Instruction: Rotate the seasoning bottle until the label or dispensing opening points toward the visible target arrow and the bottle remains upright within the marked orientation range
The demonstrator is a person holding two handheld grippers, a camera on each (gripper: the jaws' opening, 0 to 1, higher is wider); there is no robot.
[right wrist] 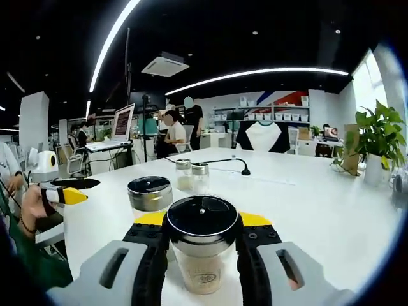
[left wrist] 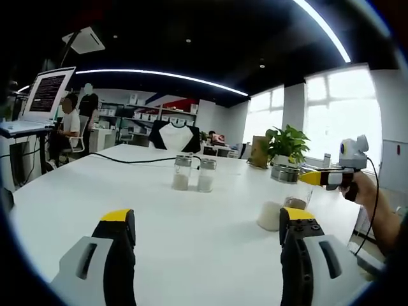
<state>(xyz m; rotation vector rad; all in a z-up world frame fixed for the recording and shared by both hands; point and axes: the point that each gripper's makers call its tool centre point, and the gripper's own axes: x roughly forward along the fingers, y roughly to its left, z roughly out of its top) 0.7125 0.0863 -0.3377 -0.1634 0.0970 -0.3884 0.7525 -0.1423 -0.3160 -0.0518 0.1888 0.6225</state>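
Observation:
My right gripper (right wrist: 202,220) is shut on a glass seasoning bottle (right wrist: 201,258) with a dark round lid, which stands upright on the white table (right wrist: 319,210). A small printed label on the bottle faces the camera. A second bottle (right wrist: 150,194) with a steel lid stands just behind it to the left. Two more small bottles (left wrist: 182,172) (left wrist: 206,175) stand side by side mid-table. My left gripper (left wrist: 207,220) is open low over the table, with nothing between its fingers. In the left gripper view the right gripper (left wrist: 319,178) reaches in from the right to the held bottle (left wrist: 280,191).
A black cable (left wrist: 127,159) and a gooseneck microphone (right wrist: 241,167) lie across the far table. A potted plant (left wrist: 288,145) stands at the far right corner. A laptop on a stand (left wrist: 48,95) and seated people are at the left. Bare tabletop (left wrist: 191,242) lies in front of my left gripper.

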